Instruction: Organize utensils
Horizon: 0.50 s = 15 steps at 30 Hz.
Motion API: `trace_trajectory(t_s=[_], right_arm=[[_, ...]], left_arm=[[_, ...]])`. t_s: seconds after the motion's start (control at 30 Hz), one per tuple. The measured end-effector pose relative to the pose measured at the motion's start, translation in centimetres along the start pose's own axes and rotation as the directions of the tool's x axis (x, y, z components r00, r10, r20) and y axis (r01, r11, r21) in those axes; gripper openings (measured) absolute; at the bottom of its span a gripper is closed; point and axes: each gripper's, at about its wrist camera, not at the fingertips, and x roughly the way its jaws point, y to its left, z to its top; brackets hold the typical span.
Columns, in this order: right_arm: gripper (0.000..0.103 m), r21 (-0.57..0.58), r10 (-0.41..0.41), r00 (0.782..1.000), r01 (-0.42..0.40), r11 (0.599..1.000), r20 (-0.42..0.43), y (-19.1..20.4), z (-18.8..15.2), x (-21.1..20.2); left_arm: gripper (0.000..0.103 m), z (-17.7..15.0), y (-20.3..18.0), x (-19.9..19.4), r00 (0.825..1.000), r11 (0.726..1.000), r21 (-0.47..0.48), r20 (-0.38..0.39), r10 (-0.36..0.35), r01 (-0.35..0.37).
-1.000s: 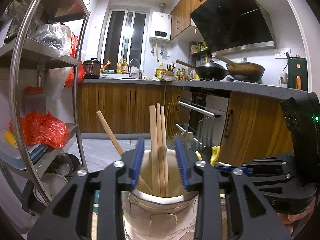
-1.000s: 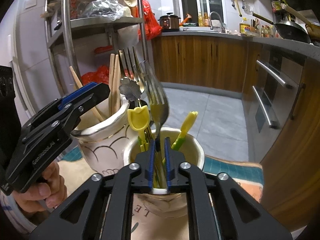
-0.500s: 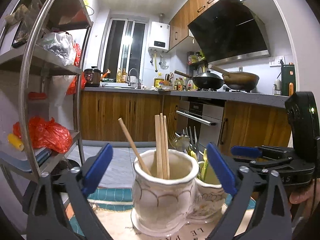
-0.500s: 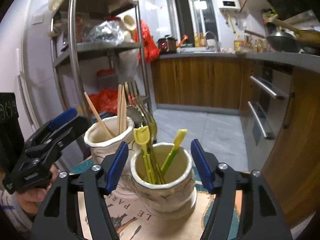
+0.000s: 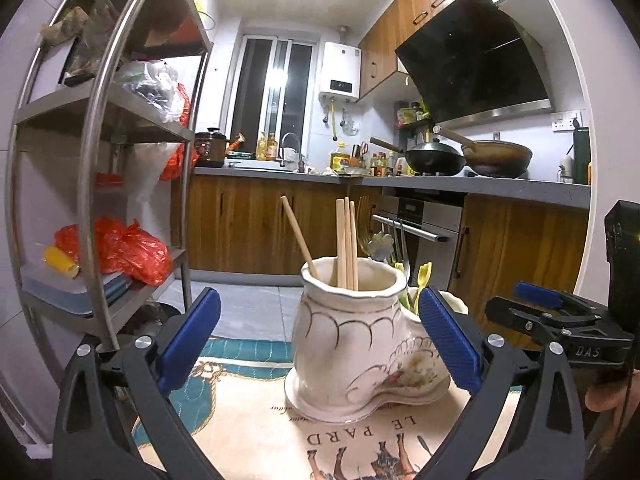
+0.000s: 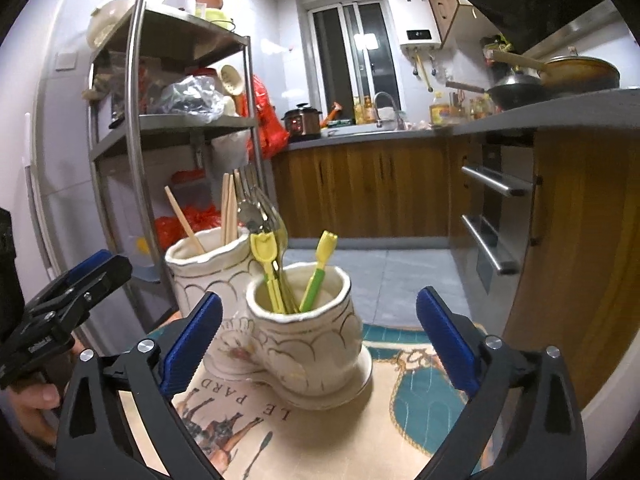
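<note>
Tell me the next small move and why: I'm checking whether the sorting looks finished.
Probably draw both grippers back and look for leftover utensils. The left gripper stands open and empty; the right gripper's jaws are opening with nothing pressed between them. The chopsticks stand in the taller cup, the forks and yellow-green utensils in the shorter cup.
</note>
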Motion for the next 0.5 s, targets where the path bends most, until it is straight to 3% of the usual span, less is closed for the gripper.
trace_trajectory(t_s=[0.17,0.37,0.5], right_arm=[[0.098,-0.014,0.0,1.0,0.0,1.0,0.012,0.8,-0.9,-1.1],[0.098,-0.03,-0.022,0.994,0.025,0.999,0.105,1.6,-1.6,-2.6],[0.098,-0.053,-0.037,0.993,0.044,0.998,0.116,2.0,-2.0,-2.6]], left_arm=[[0.098,-0.2,0.0,-1.0,1.0,1.0,0.003,0.0,-0.001,0.001],[0.098,-0.7,-0.3,-1.6,0.999,1.0,-0.002,0.034,-0.007,0.007],[0.098,-1.2,-1.0,-1.5,0.999,1.0,0.026,0.037,-0.003,0.002]])
